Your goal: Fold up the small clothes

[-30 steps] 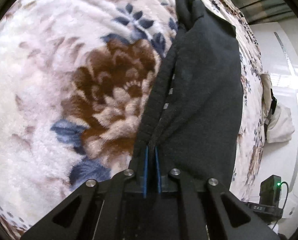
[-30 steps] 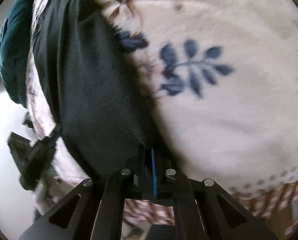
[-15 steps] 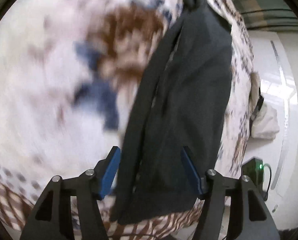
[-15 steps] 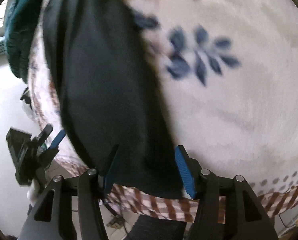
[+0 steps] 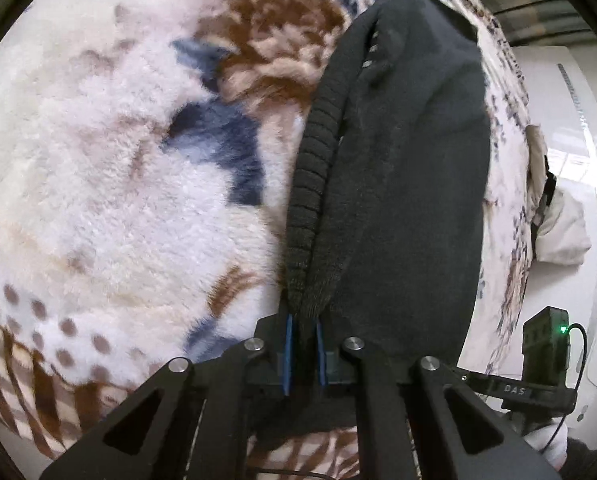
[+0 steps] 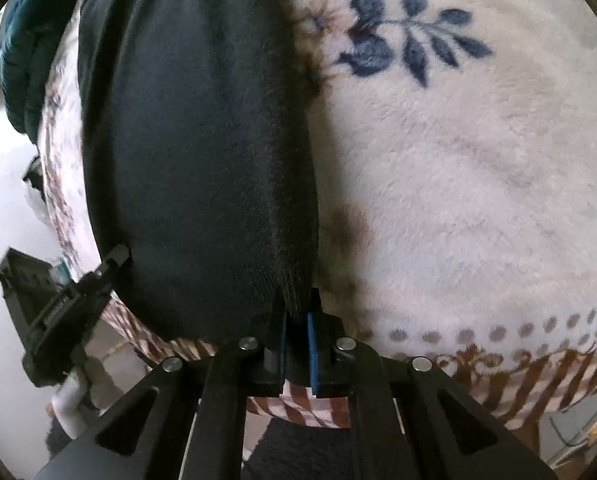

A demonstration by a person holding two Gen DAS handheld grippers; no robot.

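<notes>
A small dark grey knit garment (image 5: 402, 184) lies lengthwise on a fluffy floral blanket (image 5: 110, 184). Its ribbed edge runs along its left side in the left wrist view. My left gripper (image 5: 303, 322) is shut on the near end of that ribbed edge. In the right wrist view the same garment (image 6: 202, 140) fills the left half. My right gripper (image 6: 296, 316) is shut on its near right corner. The other gripper (image 6: 70, 300) shows at the garment's left edge there.
The blanket's brown checked border (image 6: 498, 364) hangs over the near edge. A teal garment (image 6: 22, 52) lies at the far left in the right wrist view. A white bundle (image 5: 558, 224) and white floor lie beyond the blanket's right edge.
Both grippers were shut on the garment, opened wide half a second ago, and are now shut again on its near edge, closer to the blanket's border.
</notes>
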